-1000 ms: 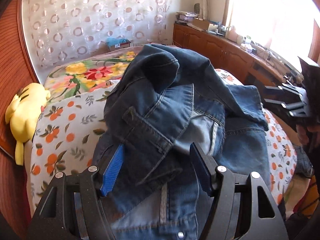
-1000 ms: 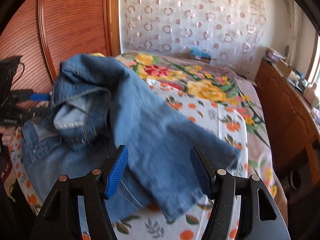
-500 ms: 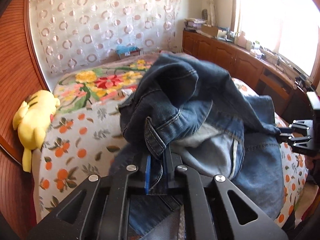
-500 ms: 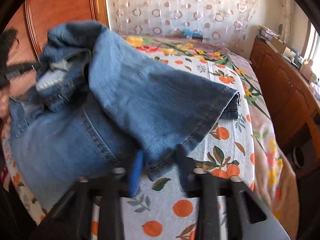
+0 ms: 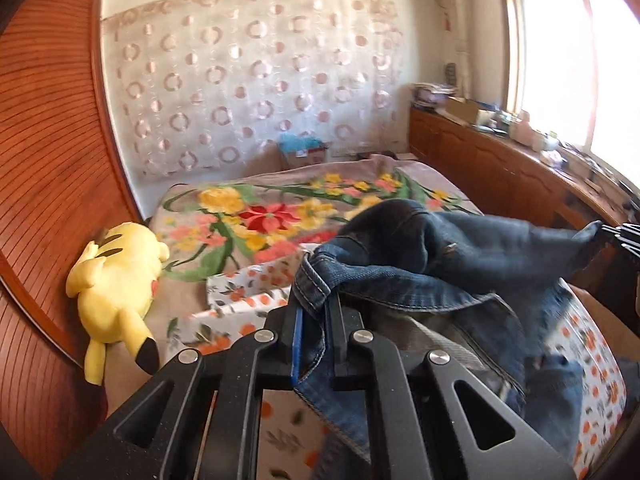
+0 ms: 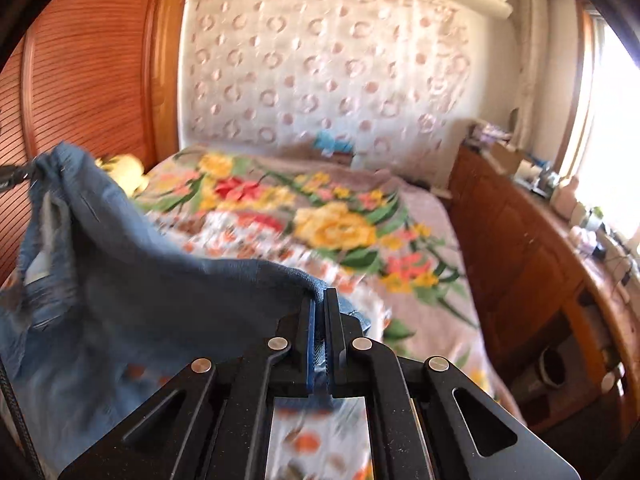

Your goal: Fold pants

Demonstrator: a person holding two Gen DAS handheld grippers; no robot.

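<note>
Two grippers carry the jeans (image 5: 432,264) above the bed (image 5: 276,204), the denim slung between them. Left gripper (image 5: 316,312) is clamped on a thick stitched edge, the right gripper (image 6: 319,304) on a thin bit of leg; its jaws have just closed there. That small bite looks likeliest to slip if the cloth is pulled taut, dropping the leg in a heap. Leftmost lies a yellow plush (image 5: 116,272), then the flowered spread, a curtained wall (image 5: 248,96) beyond, wooden cabinets (image 6: 520,232) under the window.
</note>
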